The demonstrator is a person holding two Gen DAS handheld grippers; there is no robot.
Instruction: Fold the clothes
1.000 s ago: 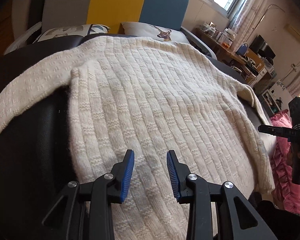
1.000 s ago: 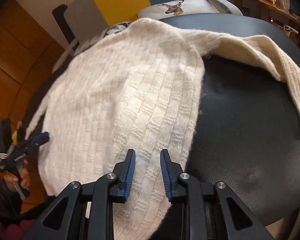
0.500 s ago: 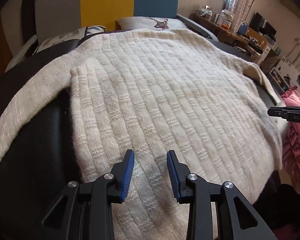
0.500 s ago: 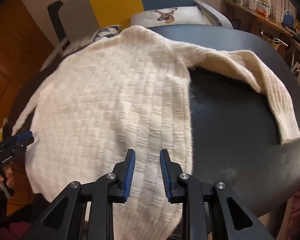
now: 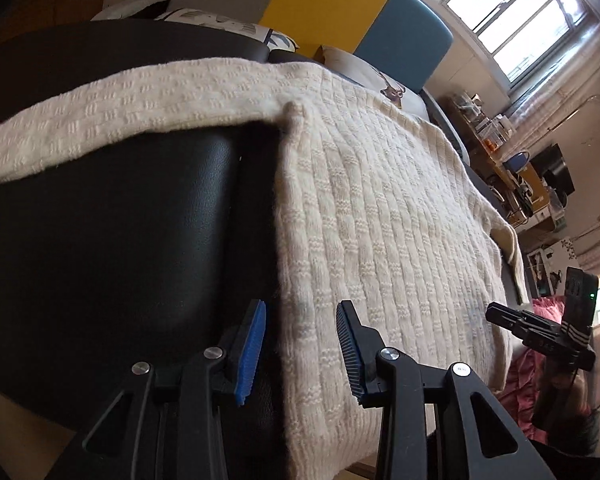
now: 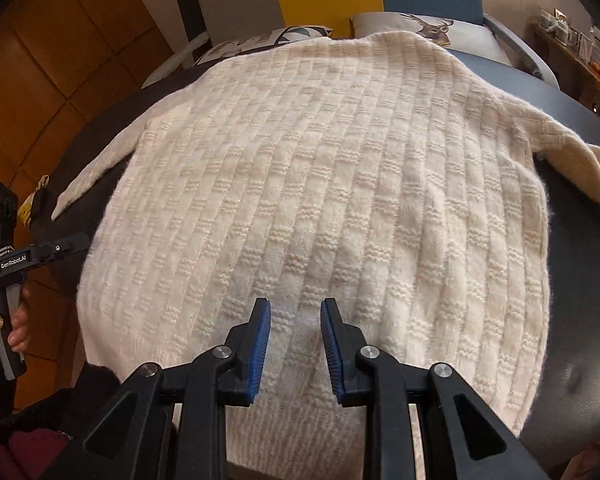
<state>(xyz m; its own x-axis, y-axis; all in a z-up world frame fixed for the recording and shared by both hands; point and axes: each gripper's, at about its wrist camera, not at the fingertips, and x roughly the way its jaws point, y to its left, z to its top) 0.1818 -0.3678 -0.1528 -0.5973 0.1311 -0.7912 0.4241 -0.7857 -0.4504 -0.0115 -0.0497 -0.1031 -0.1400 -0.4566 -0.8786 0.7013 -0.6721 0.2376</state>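
Left wrist view: cream knit sweater (image 5: 380,208) lies flat on the dark counter (image 5: 112,232), hem toward the camera, one sleeve (image 5: 112,108) stretched out to the left across the bare black surface. Left gripper (image 5: 300,350) fingers spread apart, holding nothing, straddling the sweater's left side edge near the hem: one blue pad over bare counter, the other over knit. Right gripper (image 5: 536,328) is in frame at the far right, just off the sweater's other edge; can't tell its finger state from here. Behind the counter: grey/yellow/blue panelled backrest (image 5: 340,4), printed cushions (image 5: 388,84), window (image 5: 508,8), cluttered shelf (image 5: 512,168) along the wall. Right wrist view: sweater (image 6: 324,200) fills most of the frame, spread flat, neck end far, second sleeve (image 6: 580,160) trailing off to the right over the counter (image 6: 580,300). Right gripper (image 6: 295,350) fingers apart, empty, above the hem mid-width. Left gripper (image 6: 40,254) sits at the left edge, held in a hand (image 6: 8,320), beside the sweater's side edge. Wood panelling (image 6: 40,80) at left, deer cushion (image 6: 432,28) beyond the collar.
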